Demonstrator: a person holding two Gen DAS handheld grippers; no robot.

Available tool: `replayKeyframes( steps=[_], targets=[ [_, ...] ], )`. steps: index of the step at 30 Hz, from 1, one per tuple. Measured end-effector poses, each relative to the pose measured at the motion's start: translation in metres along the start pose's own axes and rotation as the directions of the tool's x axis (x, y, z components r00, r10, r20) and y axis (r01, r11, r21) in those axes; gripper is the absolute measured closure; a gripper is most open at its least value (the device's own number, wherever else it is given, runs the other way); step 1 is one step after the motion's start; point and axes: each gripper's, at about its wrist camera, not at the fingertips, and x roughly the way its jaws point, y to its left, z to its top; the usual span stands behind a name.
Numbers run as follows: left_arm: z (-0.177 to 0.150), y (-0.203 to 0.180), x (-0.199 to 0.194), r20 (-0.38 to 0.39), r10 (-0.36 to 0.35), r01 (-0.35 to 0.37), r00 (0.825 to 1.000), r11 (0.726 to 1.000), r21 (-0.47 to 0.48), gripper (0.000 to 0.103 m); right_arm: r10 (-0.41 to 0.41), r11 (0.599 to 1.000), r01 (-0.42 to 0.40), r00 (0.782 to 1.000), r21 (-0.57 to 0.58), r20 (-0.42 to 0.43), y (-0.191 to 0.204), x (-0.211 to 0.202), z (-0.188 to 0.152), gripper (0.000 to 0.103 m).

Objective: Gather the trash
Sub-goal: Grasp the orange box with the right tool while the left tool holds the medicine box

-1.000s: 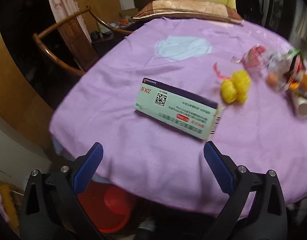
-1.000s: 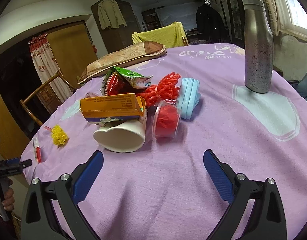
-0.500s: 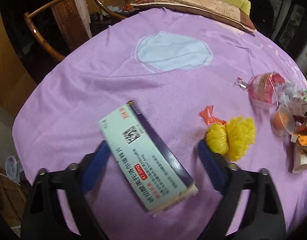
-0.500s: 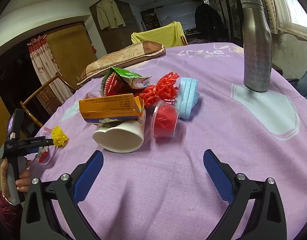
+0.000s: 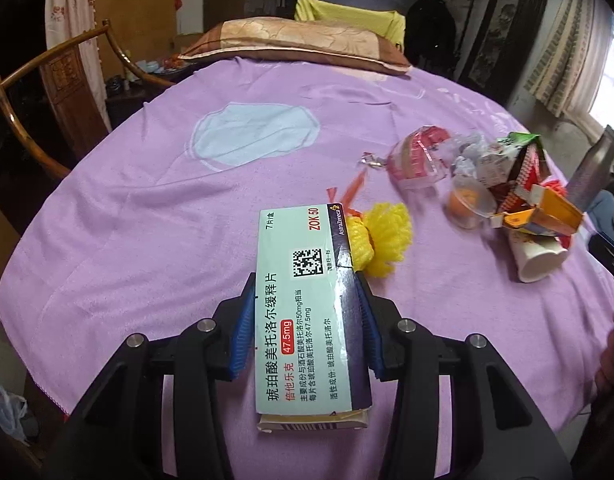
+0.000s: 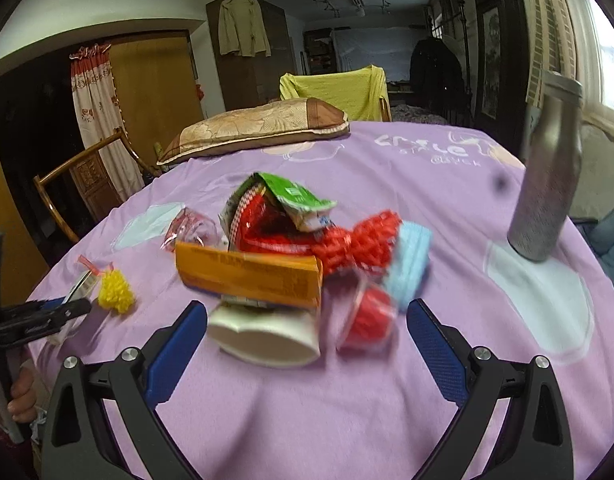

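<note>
My left gripper [image 5: 305, 320] is shut on a pale green and purple medicine box [image 5: 307, 300], its blue pads pressing both long sides. A yellow mesh ball [image 5: 381, 240] lies just beyond the box. My right gripper [image 6: 305, 332] is open and empty, close in front of a trash pile: a white paper cup [image 6: 267, 340] on its side, an orange carton [image 6: 247, 276], a red plastic cup [image 6: 367, 316], red netting [image 6: 359, 244], a blue face mask [image 6: 411, 264] and a red and green snack bag [image 6: 275, 208]. The left gripper also shows in the right wrist view [image 6: 39, 316].
A purple cloth [image 5: 187, 208] covers the round table. A steel bottle [image 6: 551, 176] stands at the right. A pillow [image 5: 295, 44] lies at the far edge. A wooden chair [image 5: 47, 92] stands at the left. A clear wrapper [image 5: 415, 156] lies near the pile.
My left gripper came down over the medicine box and shut on it. My right gripper moved closer to the trash pile and stays open.
</note>
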Motion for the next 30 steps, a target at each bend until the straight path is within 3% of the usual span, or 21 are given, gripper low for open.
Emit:
replayKeyframes(
  steps=[2,4,7,10,12,15,20,21,22,23,24,25,30],
  targets=[
    [0.0,0.002,-0.003,0.003,-0.004,0.004,1.0,1.0,0.001,0.057,0.018,1.0,-0.018,0.999,-0.017,-0.036,0.006,0.014,0.006,0.006],
    [0.001,0.004,-0.004,0.009,0.007,-0.007,1.0,1.0,0.003,0.057,0.135,0.991,-0.136,0.988,-0.004,-0.078,0.015,0.022,0.007,0.012],
    [0.001,0.014,-0.008,0.019,0.005,-0.005,1.0,1.0,-0.015,0.057,0.318,0.943,-0.324,0.944,-0.07,-0.092,0.043,0.009,0.002,0.016],
    [0.001,0.023,-0.011,0.026,0.003,-0.002,1.0,0.999,-0.034,0.057,0.22,0.968,-0.223,0.975,-0.11,-0.038,0.043,0.002,0.004,0.016],
    [0.0,0.026,-0.011,0.025,0.007,-0.006,1.0,0.999,-0.036,0.057,0.147,0.981,-0.152,0.988,-0.125,-0.046,0.04,0.009,0.006,0.016],
    [-0.002,0.031,-0.01,0.016,0.003,-0.002,1.0,0.999,-0.045,0.057,0.173,0.973,-0.183,0.981,-0.142,-0.082,0.048,0.015,0.005,0.016],
    [-0.008,0.034,-0.007,0.002,-0.003,0.003,1.0,0.999,-0.048,0.057,0.105,0.963,-0.133,0.987,-0.237,-0.124,0.074,0.037,0.001,0.015],
    [-0.009,0.035,-0.007,-0.001,-0.001,0.001,1.0,0.999,-0.047,0.057,0.106,0.964,-0.138,0.984,-0.227,-0.145,0.075,0.044,0.001,0.019],
    [-0.011,0.035,-0.009,-0.001,0.002,-0.002,1.0,0.999,-0.046,0.057,0.122,0.964,-0.155,0.979,-0.215,-0.161,0.074,0.047,0.001,0.04],
    [-0.011,0.036,-0.01,0.001,0.006,-0.006,1.0,0.999,-0.045,0.057,0.129,0.965,-0.162,0.978,-0.208,-0.164,0.074,0.047,0.001,0.071],
    [-0.012,0.037,-0.012,0.005,0.009,-0.009,1.0,0.999,-0.045,0.057,0.146,0.963,-0.179,0.975,-0.201,-0.168,0.075,0.046,0.002,0.093],
    [-0.012,0.04,-0.015,0.012,0.013,-0.012,1.0,0.999,-0.048,0.057,0.18,0.96,-0.214,0.965,-0.181,-0.189,0.073,0.047,0.003,0.102],
    [-0.012,0.055,-0.031,0.038,0.028,-0.025,0.999,0.997,-0.077,0.057,0.212,0.96,-0.232,0.968,-0.159,-0.132,0.076,0.03,0.003,0.102]
  ],
)
